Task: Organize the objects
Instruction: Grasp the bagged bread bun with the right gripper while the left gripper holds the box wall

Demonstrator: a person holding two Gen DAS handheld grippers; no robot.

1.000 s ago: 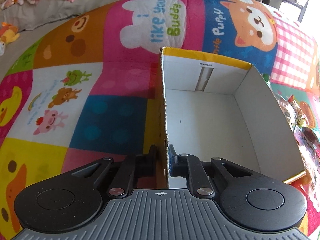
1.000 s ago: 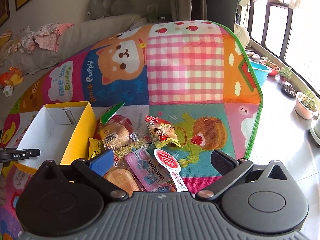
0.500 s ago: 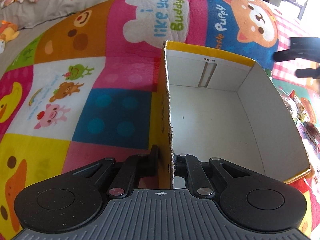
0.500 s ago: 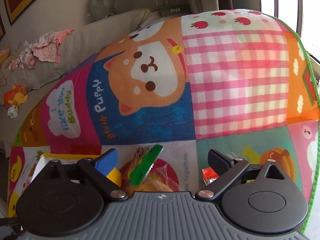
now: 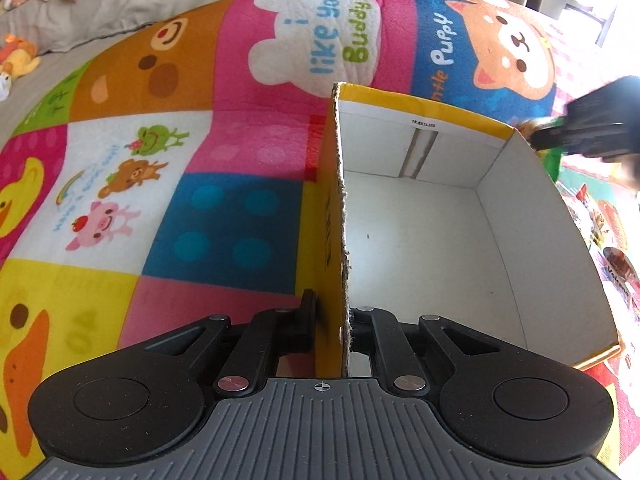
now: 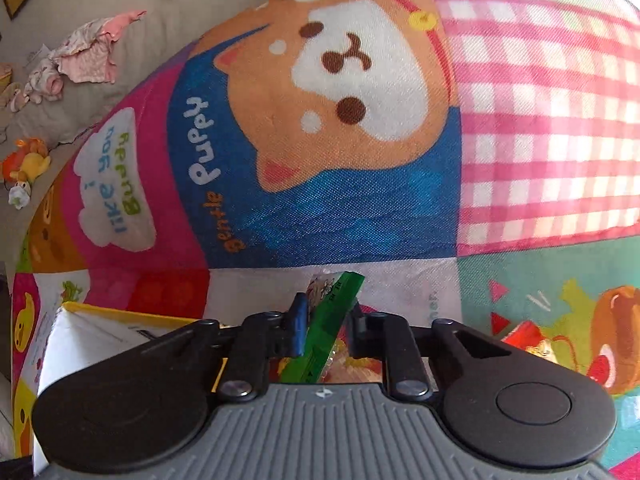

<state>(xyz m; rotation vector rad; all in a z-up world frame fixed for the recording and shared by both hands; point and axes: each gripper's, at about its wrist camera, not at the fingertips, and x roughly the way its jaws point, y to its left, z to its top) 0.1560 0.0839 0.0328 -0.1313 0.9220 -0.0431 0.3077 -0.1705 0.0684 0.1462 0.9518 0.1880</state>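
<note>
While the left gripper pinches the box wall, the right one has just been closing on a snack packet, and the scene reads as follows.

Left gripper (image 5: 329, 320): fingers closed tight on the near left wall of the cardboard box, one pad outside, one inside.

Cardboard box (image 5: 532, 248): open-topped, yellow outside and white inside, resting on the play mat; its long axis runs away from the left camera toward the far wall; nothing is visible lying on the white floor inside.

Right gripper (image 6: 326, 328): jaws have just been closing and are now drawn in on the green-edged snack packet, the blue pad pressing its left face; in the left wrist view it appears blurred beyond the box's far right corner.

Snack packet (image 6: 332, 320): clear wrapper with a green strip, standing on edge between the fingers; its long axis points up and away from the right camera, tilted slightly right; it sits just to the right of the box.

Other snack packets (image 5: 618, 264): lying on the mat beside the box's right wall, partly hidden.

Play mat (image 6: 360, 208): patchwork of cartoon animals, a puppy panel directly ahead of the right gripper.

Cushions (image 5: 120, 12): grey, beyond the mat, with pink clothing on them.
</note>
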